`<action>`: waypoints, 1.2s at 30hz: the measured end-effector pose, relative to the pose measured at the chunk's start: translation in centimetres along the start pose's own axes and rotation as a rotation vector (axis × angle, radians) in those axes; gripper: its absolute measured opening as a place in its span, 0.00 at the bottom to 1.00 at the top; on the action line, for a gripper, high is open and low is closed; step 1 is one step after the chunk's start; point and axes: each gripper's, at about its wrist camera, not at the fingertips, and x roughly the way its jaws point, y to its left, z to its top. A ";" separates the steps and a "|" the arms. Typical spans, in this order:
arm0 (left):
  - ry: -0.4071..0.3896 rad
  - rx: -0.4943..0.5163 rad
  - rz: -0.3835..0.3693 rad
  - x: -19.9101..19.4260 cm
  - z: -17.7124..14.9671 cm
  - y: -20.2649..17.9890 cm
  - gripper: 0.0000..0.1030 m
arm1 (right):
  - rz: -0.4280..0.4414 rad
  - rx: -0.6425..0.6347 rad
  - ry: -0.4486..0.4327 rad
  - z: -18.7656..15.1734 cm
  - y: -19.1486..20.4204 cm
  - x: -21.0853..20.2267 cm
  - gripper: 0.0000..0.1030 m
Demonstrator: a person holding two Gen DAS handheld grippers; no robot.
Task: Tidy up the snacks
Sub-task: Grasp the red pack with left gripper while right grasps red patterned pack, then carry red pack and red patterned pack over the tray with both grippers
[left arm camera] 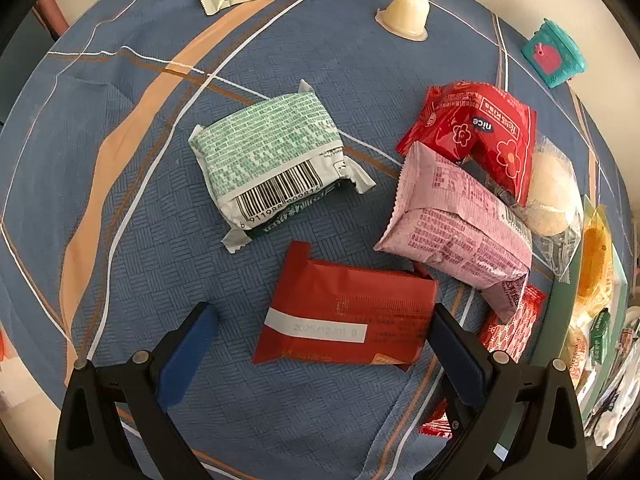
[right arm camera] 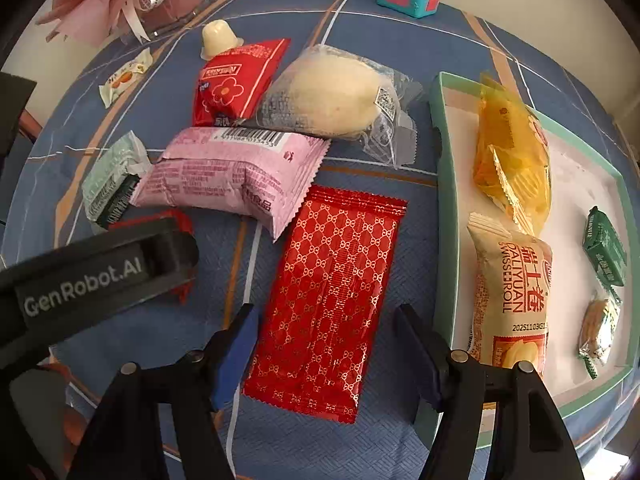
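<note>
The flat red patterned packet is lying on the blue tablecloth between the right gripper's spread fingers, its lower half framed by the blue pads, which are standing clear of its edges and gripping nothing. Just right of that gripper, the teal-rimmed tray is holding a Swiss roll pack and a yellow packet. Ahead and left, a pink packet is resting. The left gripper is hanging wide open over a plain red packet; its right pad is sitting against the packet's edge, its left pad well apart.
</note>
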 end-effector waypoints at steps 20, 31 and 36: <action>-0.047 0.028 -0.054 -2.5 0.6 -2.7 0.63 | 0.072 0.047 -0.028 0.7 -1.7 -1.2 0.47; -0.088 -0.002 -0.097 -5.0 1.3 -1.9 0.63 | 0.148 0.077 -0.059 -0.1 -2.4 -4.0 0.45; -0.119 -0.022 -0.102 -6.2 1.6 -1.6 0.63 | 0.198 0.082 -0.072 -0.3 -2.2 -5.2 0.44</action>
